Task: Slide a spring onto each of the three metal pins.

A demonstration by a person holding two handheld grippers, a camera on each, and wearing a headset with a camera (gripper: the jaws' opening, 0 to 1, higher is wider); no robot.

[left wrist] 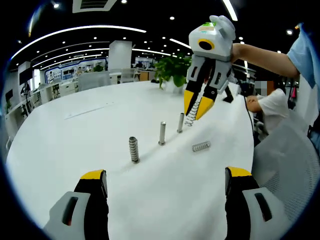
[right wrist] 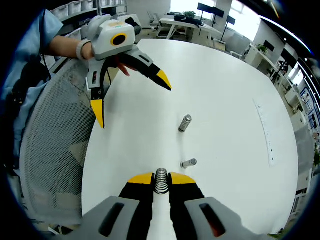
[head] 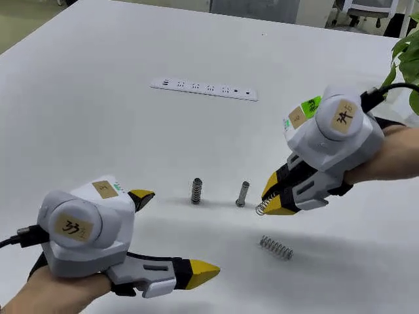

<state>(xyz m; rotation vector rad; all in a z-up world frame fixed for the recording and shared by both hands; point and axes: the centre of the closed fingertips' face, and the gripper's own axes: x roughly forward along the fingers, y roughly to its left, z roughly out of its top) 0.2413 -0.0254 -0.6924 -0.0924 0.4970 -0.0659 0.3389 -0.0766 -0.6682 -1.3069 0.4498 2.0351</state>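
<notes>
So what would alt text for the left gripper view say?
The right gripper holds a spring above a table with three upright pins; the nearest pin already wears one, and a loose spring lies nearby. The left gripper is open below.

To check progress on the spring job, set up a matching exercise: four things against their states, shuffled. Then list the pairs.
1. left tongs
2. right tongs
3. loose spring
4. pin nearest the left tongs

A. has a fitted spring on it
B. lies flat on the table
C. open, holding nothing
D. shut on a third spring

Pairs: 1-C, 2-D, 3-B, 4-A.
</notes>
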